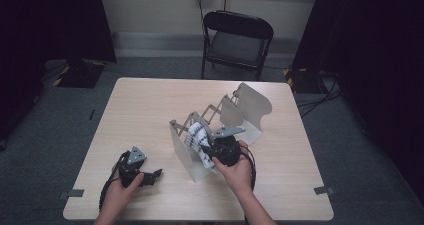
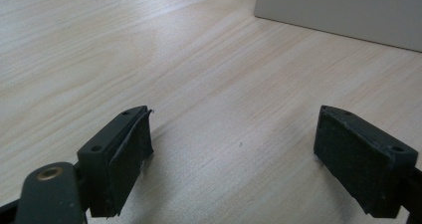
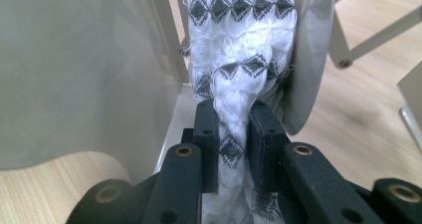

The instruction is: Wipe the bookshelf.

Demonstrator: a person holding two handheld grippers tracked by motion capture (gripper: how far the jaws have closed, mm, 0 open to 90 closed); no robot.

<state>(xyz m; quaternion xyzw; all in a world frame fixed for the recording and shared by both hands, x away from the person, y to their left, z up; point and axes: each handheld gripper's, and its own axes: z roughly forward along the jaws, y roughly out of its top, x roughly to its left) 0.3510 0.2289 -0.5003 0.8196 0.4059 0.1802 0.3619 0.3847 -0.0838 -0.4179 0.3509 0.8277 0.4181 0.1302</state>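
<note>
The right gripper (image 3: pixel 233 129) is sitting nearest the lens in its own view, its two black jaws pressing together on a white cloth with a dark diamond pattern (image 3: pixel 239 40), pinching it into a narrow band. From that pinch the cloth is running straight ahead and upward, so its long axis is lining up with the gripper's own reach, and it is passing into the first slot of the grey metal rack (image 3: pixel 74 74), between the wide end plate on one side and the next rounded divider on the other. In the high view the cloth (image 1: pixel 197 137) is lying in the rack (image 1: pixel 250 105) at the end closest to the person, with the right gripper (image 1: pixel 212 152) just behind it, touching. The left gripper (image 1: pixel 150 176) is resting well apart on the wooden table (image 1: pixel 145 105), to the left of the rack, its jaws standing spread over bare wood with nothing between them. The right hand is by far the nearer one, so any further move of the cloth along its slot is probably falling to it.
</note>
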